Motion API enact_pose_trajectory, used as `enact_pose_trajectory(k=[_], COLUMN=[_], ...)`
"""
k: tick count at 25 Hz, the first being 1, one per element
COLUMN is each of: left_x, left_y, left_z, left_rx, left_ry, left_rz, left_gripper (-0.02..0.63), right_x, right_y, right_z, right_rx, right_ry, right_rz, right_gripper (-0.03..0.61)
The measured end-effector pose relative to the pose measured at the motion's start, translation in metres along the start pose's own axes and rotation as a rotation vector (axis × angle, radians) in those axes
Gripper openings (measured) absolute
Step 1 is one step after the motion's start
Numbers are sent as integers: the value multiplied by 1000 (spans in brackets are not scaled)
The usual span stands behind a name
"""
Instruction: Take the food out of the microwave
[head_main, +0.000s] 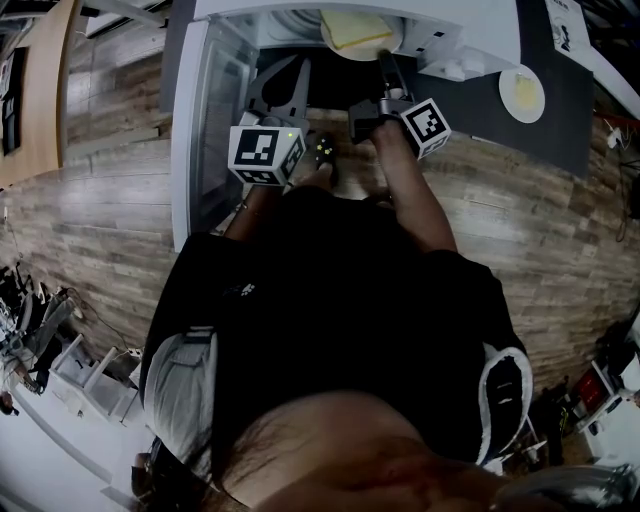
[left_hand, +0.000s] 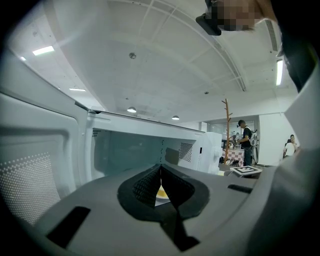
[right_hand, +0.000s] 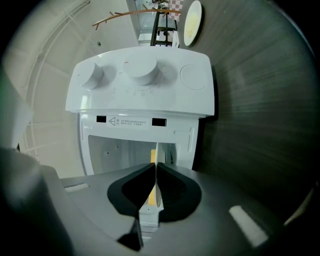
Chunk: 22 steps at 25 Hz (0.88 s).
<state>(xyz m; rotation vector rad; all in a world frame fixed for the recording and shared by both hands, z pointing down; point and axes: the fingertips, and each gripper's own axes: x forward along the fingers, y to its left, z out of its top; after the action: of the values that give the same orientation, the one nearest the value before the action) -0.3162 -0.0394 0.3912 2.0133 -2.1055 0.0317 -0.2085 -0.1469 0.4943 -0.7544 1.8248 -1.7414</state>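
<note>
Wood-grain surface (head_main: 90, 220), one microwave (right_hand: 142, 90); plate (head_main: 358, 32) in clenched right jaws, second plate (head_main: 521, 93) aside; left jaws together.

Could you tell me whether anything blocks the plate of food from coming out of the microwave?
Nothing visible does: the door is swung open, the right gripper is shut on the plate at its rim, and the shut left gripper sits left of it.

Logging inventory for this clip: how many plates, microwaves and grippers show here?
Plates: 2, the held plate and the side plate
Microwave: 1
Grippers: 2, the left gripper and the right gripper
Total: 5
</note>
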Motion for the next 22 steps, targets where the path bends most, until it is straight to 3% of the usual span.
enact_pose_trajectory(k=[22], left_x=[-16], left_y=[-6], left_z=[1], left_rx=[23], left_ry=[-8], left_rz=[37], left_gripper=[6], right_x=[-29], right_y=[12], right_z=[-9], right_rx=[48], right_ry=[46], right_rz=[69], right_gripper=[14])
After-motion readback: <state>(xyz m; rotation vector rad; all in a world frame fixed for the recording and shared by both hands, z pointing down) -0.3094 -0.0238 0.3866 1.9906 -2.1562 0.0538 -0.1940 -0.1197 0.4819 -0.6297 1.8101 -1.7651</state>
